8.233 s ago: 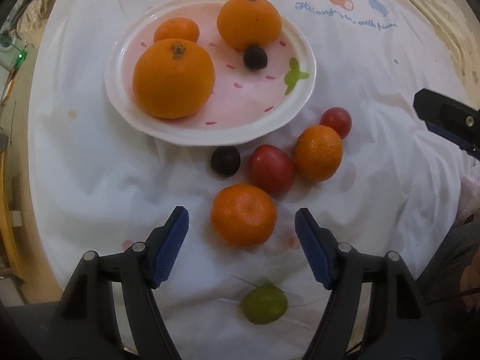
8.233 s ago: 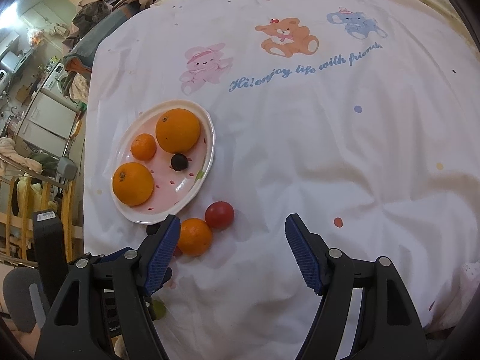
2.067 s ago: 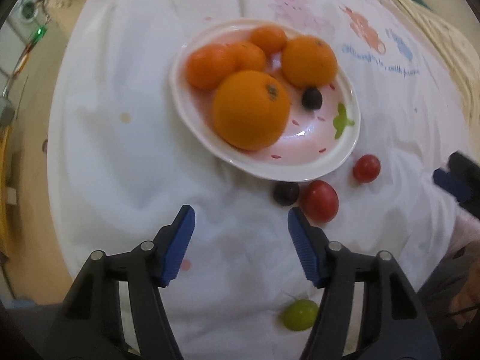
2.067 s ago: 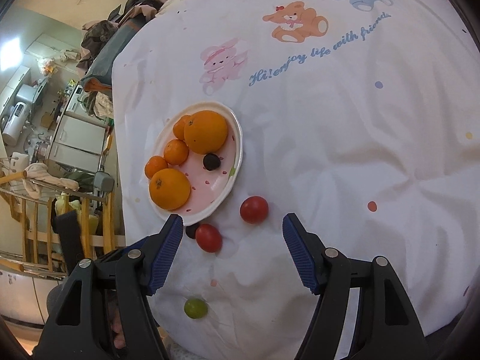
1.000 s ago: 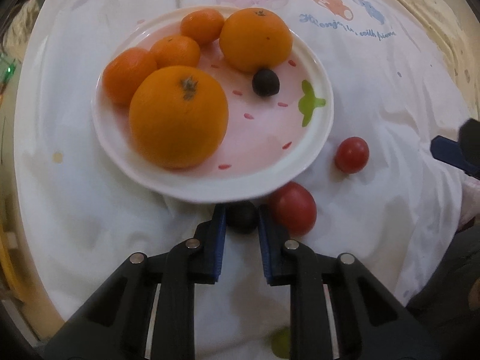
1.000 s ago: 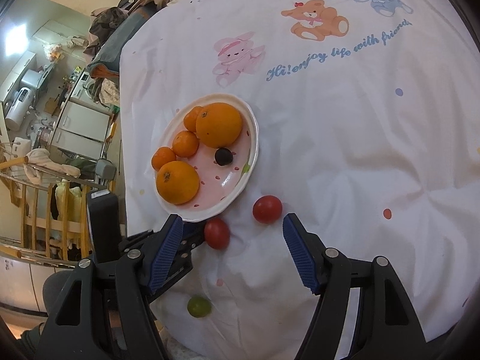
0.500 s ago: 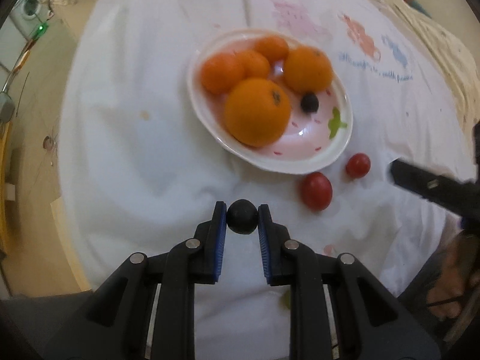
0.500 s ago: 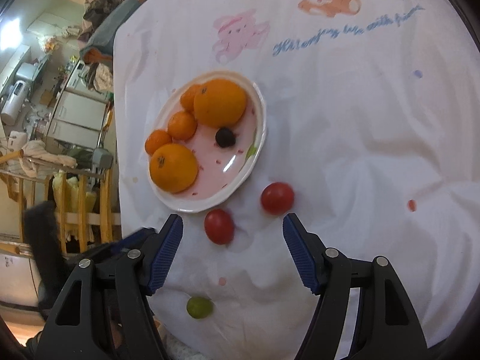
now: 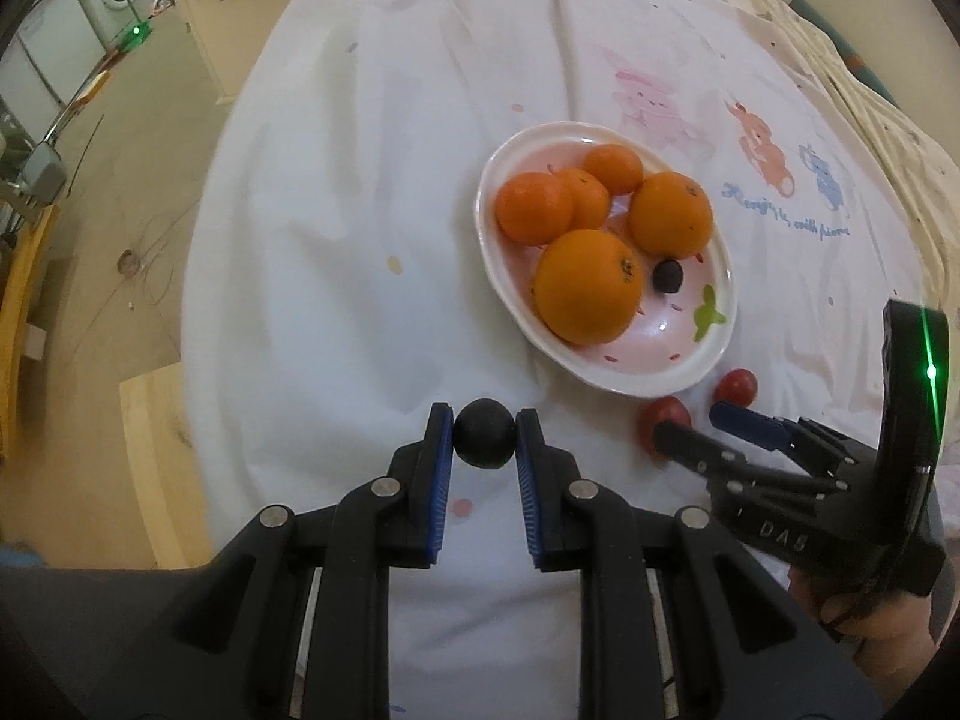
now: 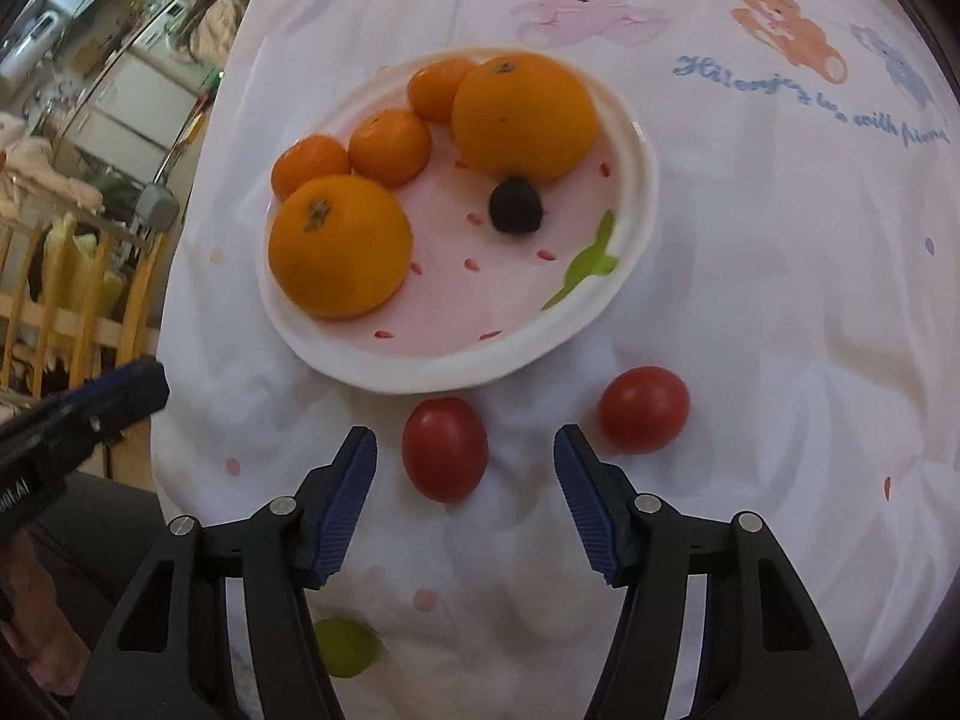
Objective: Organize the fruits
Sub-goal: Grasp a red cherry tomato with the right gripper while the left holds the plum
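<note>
The left gripper (image 9: 483,443) hangs above the cloth with its blue pads (image 9: 441,462) drawn close together, clamping a small dark fruit (image 9: 483,441) between the fingertips. The right gripper (image 10: 465,456) sits lower with its jaws spread wide, the blue pads (image 10: 345,498) well apart and gripping nothing. In the left wrist view the right gripper (image 9: 708,429) reaches in from the right side, with part of the person's right hand (image 9: 864,630) showing beneath its black body
</note>
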Demonstrator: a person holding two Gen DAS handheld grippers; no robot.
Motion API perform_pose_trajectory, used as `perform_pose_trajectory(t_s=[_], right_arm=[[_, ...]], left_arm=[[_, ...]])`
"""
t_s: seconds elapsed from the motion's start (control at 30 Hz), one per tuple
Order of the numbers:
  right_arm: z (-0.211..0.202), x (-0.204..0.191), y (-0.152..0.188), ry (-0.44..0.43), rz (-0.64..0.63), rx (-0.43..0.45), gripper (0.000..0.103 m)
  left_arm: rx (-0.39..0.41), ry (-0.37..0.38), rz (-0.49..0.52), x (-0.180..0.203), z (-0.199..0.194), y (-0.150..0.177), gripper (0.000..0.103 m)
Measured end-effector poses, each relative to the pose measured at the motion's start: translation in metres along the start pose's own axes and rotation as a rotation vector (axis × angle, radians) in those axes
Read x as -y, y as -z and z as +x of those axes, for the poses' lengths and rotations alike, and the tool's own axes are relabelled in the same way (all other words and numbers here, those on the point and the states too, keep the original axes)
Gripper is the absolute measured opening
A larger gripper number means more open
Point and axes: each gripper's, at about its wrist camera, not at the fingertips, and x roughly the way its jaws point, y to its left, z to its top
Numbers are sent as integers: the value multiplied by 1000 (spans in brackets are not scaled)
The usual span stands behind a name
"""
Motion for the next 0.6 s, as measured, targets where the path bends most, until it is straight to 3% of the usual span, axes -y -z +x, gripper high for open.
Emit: perform_pose_trajectory(t_s=[0.13,0.3,0.6], right_arm=[[5,-2,-2,-2,-11,-11,59],[11,-8,-4,8,-48,-31,33],[-7,6,1,-36,-17,3,32]], left_arm=[[4,1,6,2,1,0,17],[-3,0,15,6,5,2,17],[7,-12,27,11,10,3,17]])
